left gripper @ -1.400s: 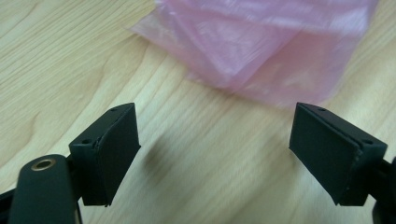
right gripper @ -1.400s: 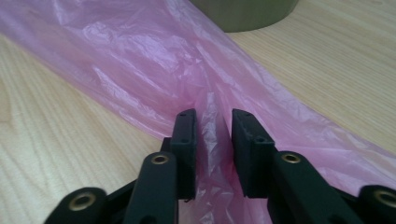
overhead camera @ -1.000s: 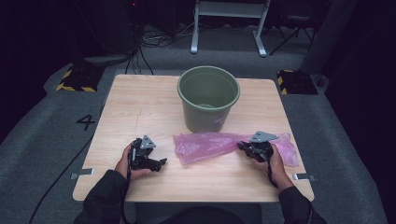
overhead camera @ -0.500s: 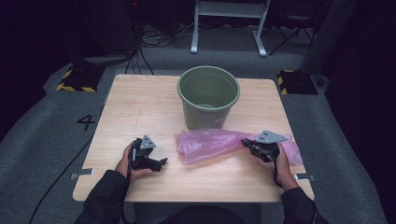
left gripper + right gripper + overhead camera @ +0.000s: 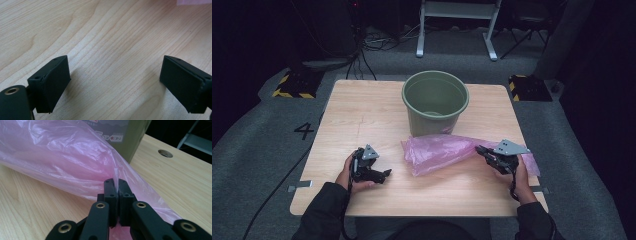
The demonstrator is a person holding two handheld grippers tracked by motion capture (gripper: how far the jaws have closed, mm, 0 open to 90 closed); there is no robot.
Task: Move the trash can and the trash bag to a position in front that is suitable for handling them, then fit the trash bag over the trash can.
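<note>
On the near right part of the wooden table (image 5: pixel 362 115), the right gripper (image 5: pixel 484 151) has its jaws pinched tight on a fold of the pink plastic bag (image 5: pixel 442 152), and compared with a second ago it has lifted that end, so the film now rises off the wood in a taut ridge toward the jaws instead of lying flat. The bag lies just in front of the green bucket (image 5: pixel 435 102), stretching from mid-table out to the right. I judge that the grasp is secure and the bag is being raised for opening or for fitting into the bucket. The left gripper (image 5: pixel 382 174) rests on the table well left of the bag, jaws spread wide with nothing between them, unchanged. In the right gripper view the bucket's label (image 5: pixel 110 137) ends in letters reading "SHION"; the rest is too blurred to read. A "4" (image 5: pixel 305 131) is marked on the grey floor left of the table.
</note>
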